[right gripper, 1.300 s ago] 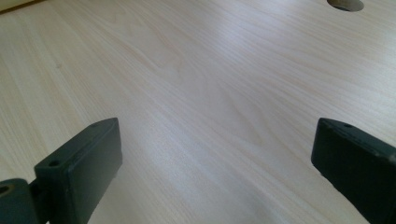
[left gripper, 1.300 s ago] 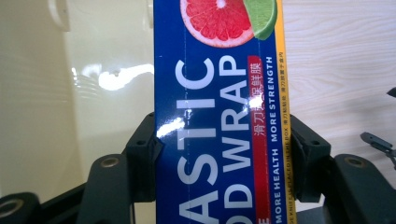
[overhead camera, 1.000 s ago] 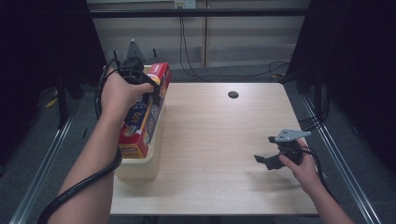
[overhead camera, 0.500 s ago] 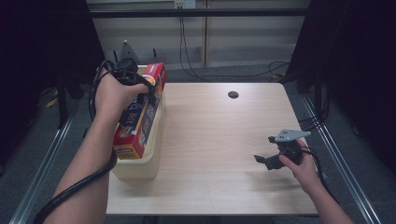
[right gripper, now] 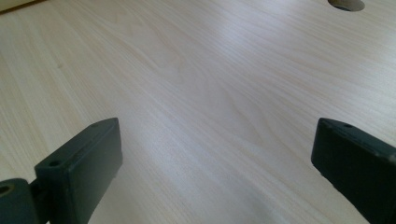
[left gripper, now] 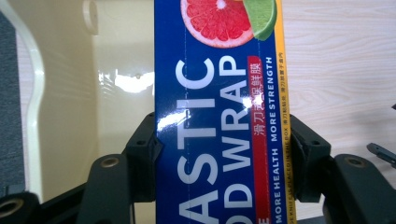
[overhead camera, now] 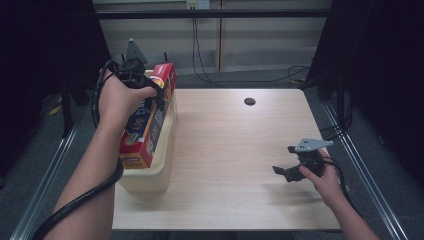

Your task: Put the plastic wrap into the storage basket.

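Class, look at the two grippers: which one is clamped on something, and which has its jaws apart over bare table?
The left gripper is clamped on the plastic wrap box above the cream bin. The right gripper is open over bare table.

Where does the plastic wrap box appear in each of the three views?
High view: plastic wrap box upper left, over the cream bin, in the left gripper.
Left gripper view: box centre, clamped between the fingers.
Right gripper view: bare tabletop between open fingers.
Shared landmark: the table's round hole.
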The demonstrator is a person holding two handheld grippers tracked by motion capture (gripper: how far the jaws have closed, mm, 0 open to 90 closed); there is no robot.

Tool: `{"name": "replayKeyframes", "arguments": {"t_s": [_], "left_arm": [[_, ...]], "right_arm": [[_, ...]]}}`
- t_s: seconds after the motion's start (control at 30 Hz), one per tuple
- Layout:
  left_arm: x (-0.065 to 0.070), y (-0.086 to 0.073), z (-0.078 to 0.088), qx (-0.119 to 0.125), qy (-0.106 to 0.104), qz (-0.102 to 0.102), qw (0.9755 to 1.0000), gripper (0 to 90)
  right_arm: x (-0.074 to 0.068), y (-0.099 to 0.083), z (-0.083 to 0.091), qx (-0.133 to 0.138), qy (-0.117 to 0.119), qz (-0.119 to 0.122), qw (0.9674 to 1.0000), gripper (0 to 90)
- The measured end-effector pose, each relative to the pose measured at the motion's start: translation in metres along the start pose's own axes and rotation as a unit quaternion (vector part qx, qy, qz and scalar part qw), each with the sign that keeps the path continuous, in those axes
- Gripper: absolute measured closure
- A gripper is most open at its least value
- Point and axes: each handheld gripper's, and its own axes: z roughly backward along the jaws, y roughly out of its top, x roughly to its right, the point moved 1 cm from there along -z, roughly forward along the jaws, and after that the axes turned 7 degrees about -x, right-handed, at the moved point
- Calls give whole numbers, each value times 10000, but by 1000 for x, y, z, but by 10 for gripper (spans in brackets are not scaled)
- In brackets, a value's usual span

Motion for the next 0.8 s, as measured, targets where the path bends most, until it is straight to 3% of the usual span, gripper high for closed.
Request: {"name": "replayKeyframes", "arguments": {"t_s": [0.8], "left_arm": [[-21, -9, -26, -150, 137, 293, 9994, 407]], "right_arm": [[-1, 0, 0, -4, 37, 7, 10000, 17]]}}
